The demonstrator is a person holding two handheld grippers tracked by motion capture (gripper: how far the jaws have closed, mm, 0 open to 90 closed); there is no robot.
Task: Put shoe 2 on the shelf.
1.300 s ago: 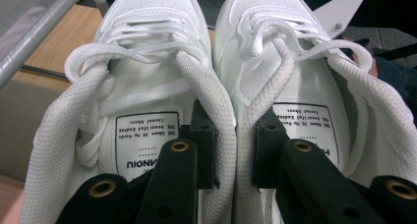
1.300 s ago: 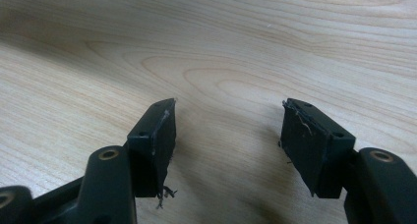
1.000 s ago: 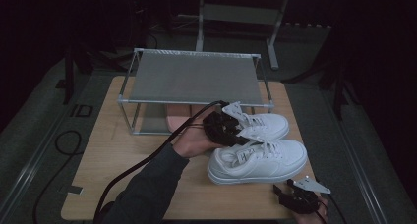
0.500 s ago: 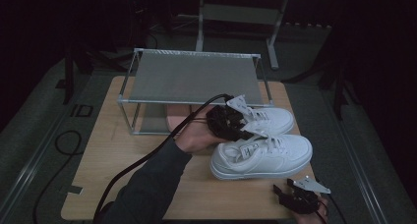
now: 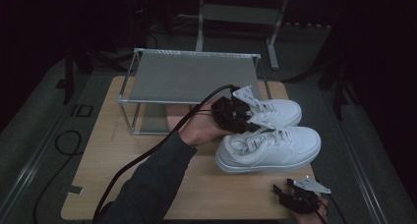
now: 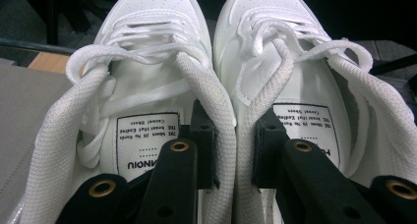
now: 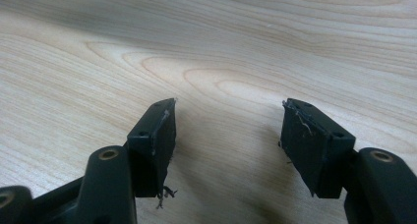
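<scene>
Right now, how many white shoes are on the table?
2. The near shoe lies on the wooden table, the far shoe right behind it. The left gripper pinches their inner collars together.

White sneakers (image 5: 269, 145) with white laces, black hand-held gripper (image 5: 235, 117), pale wood-grain table (image 5: 147, 184), grey metal rack (image 5: 192, 76).
</scene>
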